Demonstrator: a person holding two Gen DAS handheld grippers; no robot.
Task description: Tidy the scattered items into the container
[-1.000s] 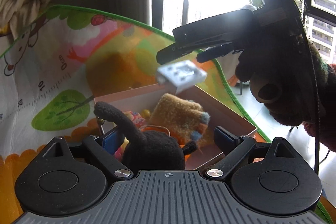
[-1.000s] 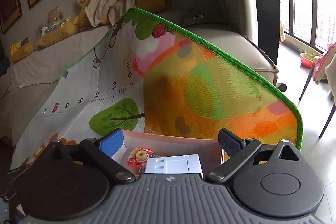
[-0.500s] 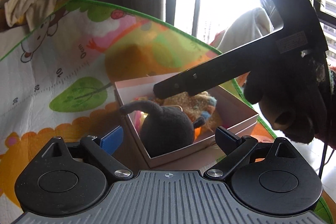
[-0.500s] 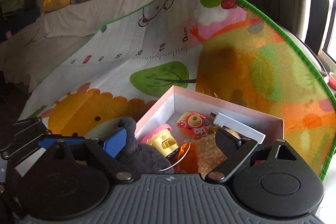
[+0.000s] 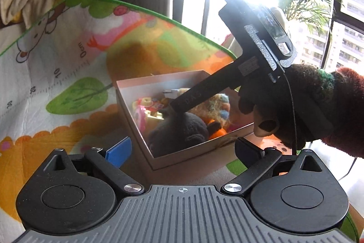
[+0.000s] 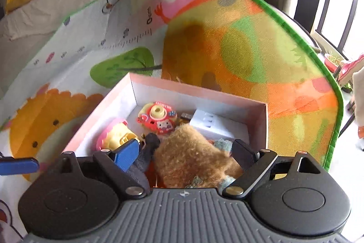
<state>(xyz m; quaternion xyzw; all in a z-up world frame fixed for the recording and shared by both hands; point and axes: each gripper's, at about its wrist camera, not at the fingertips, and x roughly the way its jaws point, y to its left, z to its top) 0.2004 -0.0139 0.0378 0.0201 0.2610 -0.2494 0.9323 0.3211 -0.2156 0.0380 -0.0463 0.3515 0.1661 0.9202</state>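
Released a second ago, the white block [image 6: 213,126] now lies at the far right of the pink box [image 6: 254,104]; right gripper [image 6: 186,149] hovers wide open and empty above it; left gripper [image 5: 182,148] likewise; stowing seems finished; next, find strays.

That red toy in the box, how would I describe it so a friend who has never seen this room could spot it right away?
Find the colourful play mat, then the pink box sitting on it. Toward the box's far wall lies a little red toy camera, between the yellow and pink toy and the white block. It alone has a round yellow lens and a cartoon cat on its front.
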